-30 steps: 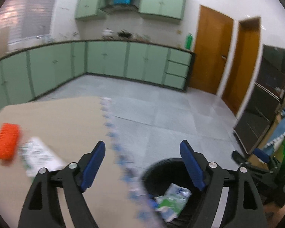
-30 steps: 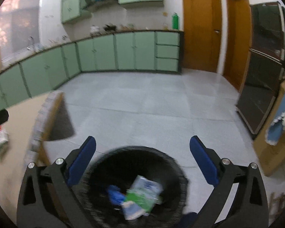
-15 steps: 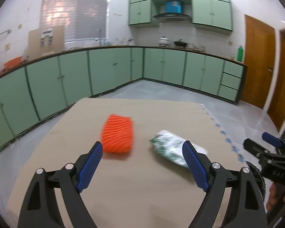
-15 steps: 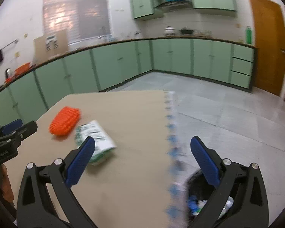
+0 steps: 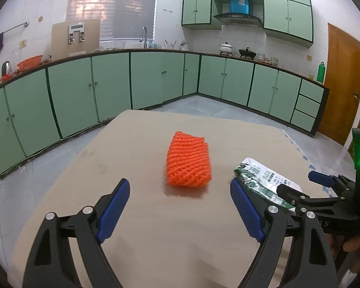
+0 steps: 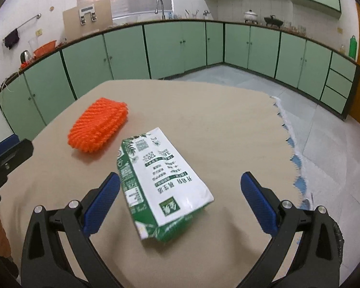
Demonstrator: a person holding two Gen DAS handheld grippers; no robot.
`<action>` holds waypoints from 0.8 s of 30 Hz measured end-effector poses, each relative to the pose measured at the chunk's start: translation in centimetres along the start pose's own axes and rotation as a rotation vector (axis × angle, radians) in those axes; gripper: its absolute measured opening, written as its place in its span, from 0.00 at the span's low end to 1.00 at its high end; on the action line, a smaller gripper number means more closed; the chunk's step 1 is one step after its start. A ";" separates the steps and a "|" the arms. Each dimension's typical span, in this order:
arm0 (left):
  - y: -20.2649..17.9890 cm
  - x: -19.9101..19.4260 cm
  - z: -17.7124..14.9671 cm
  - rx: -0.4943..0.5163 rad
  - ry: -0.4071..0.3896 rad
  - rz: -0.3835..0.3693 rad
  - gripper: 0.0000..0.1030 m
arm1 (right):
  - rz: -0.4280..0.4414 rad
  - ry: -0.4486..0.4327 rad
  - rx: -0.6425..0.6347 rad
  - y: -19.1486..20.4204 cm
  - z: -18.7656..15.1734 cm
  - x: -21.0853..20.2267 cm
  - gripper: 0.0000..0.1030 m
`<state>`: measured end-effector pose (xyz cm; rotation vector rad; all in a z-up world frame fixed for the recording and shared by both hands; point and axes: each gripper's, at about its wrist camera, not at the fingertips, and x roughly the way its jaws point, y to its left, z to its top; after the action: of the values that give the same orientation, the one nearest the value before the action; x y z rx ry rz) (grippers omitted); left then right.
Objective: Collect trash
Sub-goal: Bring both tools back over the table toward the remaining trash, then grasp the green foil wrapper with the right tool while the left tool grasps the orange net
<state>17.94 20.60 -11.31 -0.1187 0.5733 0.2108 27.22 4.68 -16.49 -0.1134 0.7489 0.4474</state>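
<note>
An orange foam net [image 5: 188, 162] lies on the beige table [image 5: 180, 228], just ahead of my left gripper [image 5: 178, 187], which is open and holds nothing. To its right lies a crumpled green-and-white packet [image 5: 261, 182]. In the right wrist view this packet [image 6: 165, 177] lies flat between the wide-open fingers of my right gripper [image 6: 180, 180], and the pads do not press on it. The orange net [image 6: 99, 124] sits beyond it to the left. Each gripper shows in the other's view: the right gripper [image 5: 302, 183] and the left gripper [image 6: 9, 148].
The table's right edge has a blue-and-white fringe [image 6: 292, 156], with grey tiled floor [image 6: 324, 132] below it. A black rim [image 6: 337, 234] shows at the lower right. Green cabinets [image 5: 156, 84] line the far walls, and a hand [image 5: 352, 247] holds the right gripper.
Both views have swung left, from the black bin on the floor to the table. The orange net and the packet now lie in front of the grippers. Both grippers stayed open.
</note>
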 end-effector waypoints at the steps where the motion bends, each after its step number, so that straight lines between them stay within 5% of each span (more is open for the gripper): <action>1: 0.1 0.4 -0.1 -0.001 0.005 0.004 0.82 | 0.001 0.011 0.001 0.0 0.1 0.3 0.95; 13: 1.0 3.6 -0.1 -0.013 0.066 0.032 0.82 | 0.006 0.138 -0.055 1.4 -0.1 3.5 0.94; 15: 1.0 3.8 -0.2 -0.014 0.069 0.030 0.82 | 0.012 0.152 -0.064 1.7 -0.1 3.9 0.87; 16: 1.0 3.9 0.0 -0.016 0.069 0.028 0.82 | 0.031 0.156 -0.073 1.9 -0.1 3.9 0.74; 18: 1.1 4.2 0.2 -0.018 0.072 0.021 0.82 | 0.030 0.160 -0.084 2.2 -0.1 4.0 0.73; 22: 1.2 5.2 0.7 -0.027 0.078 0.011 0.82 | 0.033 0.113 -0.080 2.2 0.1 3.0 0.48; 24: 1.1 6.1 1.0 -0.032 0.089 0.003 0.82 | 0.052 0.107 -0.029 1.6 0.5 2.7 0.45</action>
<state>23.20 22.81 -13.87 -0.1590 0.6592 0.2182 28.59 7.18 -17.89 -0.1462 0.8517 0.5053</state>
